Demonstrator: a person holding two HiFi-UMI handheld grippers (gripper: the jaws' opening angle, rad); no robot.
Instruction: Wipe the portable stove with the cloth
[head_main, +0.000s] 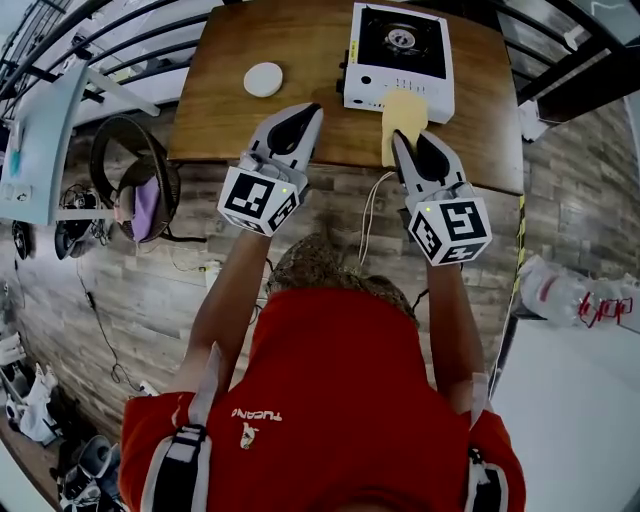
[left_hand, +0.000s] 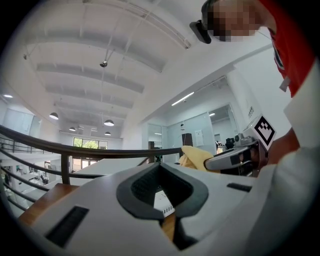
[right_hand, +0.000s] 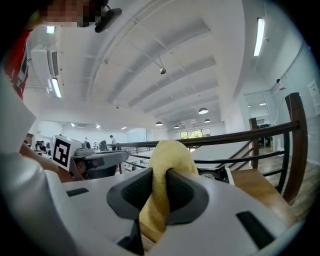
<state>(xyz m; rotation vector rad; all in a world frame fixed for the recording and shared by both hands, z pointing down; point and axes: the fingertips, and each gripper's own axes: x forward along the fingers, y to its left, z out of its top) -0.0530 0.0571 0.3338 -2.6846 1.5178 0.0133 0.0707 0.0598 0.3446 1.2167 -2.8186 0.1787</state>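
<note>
Upper centre, my right gripper clamps the soft yellow cloth over the lower edge of the white-and-black portable stove, my left gripper closed empty; the red shirt lettering is unreadable.

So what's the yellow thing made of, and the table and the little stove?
The yellow cloth looks like soft, matte fabric: it folds and bunches. The table looks like wood, smooth brown with grain streaks. The portable stove is probably painted metal, white casing with a black top; it could be plastic.

Open-plan office mezzanine: railing, glass partitions.
</note>
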